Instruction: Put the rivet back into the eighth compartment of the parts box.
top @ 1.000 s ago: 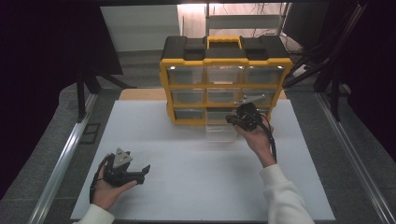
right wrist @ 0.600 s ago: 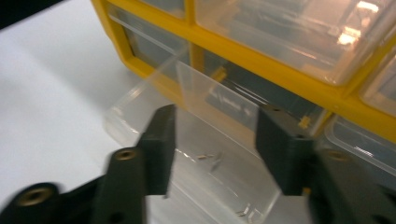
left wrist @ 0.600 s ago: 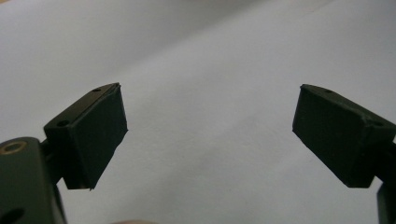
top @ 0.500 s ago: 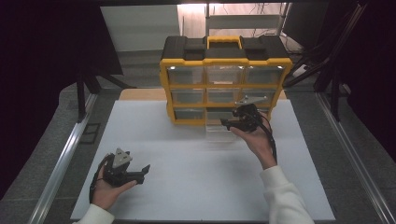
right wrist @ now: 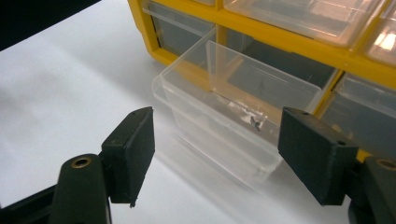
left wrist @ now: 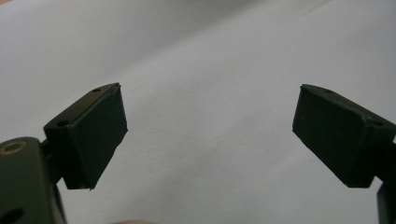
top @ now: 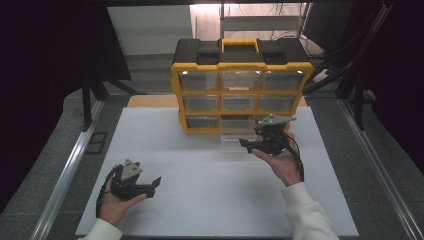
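Now the right gripper sits just off the front of a clear drawer, which is pulled partway out of the bottom row of the yellow cabinet at twelve o'clock on the table. Its jaws have just been opening, nothing between them. Around seven o'clock, the left gripper rests with jaws wide apart, empty.

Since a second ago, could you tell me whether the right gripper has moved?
Yes. The right gripper has backed away from the yellow drawer cabinet toward the person, its jaws just opening, clear of the pulled-out drawer.
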